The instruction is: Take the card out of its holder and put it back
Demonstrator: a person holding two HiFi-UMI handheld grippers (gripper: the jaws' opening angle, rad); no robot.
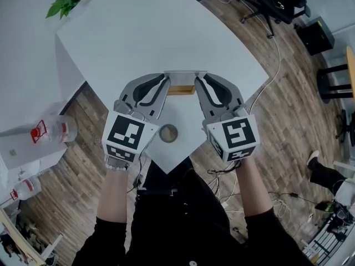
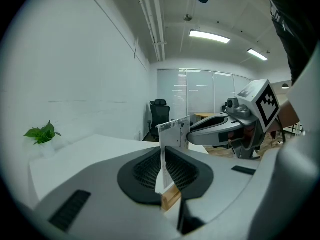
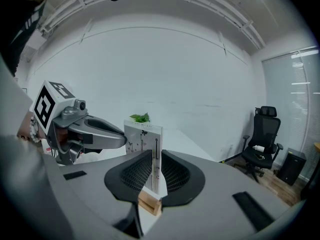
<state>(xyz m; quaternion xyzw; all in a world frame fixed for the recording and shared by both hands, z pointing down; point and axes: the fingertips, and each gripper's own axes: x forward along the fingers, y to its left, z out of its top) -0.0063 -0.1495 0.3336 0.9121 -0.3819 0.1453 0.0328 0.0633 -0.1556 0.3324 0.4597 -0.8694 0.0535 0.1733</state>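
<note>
A white printed card (image 1: 186,73) stands upright in a small wooden holder (image 1: 181,91) on the white table (image 1: 138,32). My left gripper (image 1: 166,86) reaches it from the left and my right gripper (image 1: 198,86) from the right. In the left gripper view the card (image 2: 173,133) runs edge-on between the ribbed pads (image 2: 145,170), which press on it, with the holder's end (image 2: 171,198) low between the jaws. In the right gripper view the card (image 3: 144,139) likewise sits pinched between the pads (image 3: 131,176), above the holder (image 3: 149,203).
A grey ring-shaped object (image 1: 168,133) lies on the table near the front corner, between the two grippers' marker cubes. A small green plant (image 1: 67,0) stands at the far left corner. The table's edges drop to a wooden floor (image 1: 288,98). An office chair (image 3: 262,136) stands by the wall.
</note>
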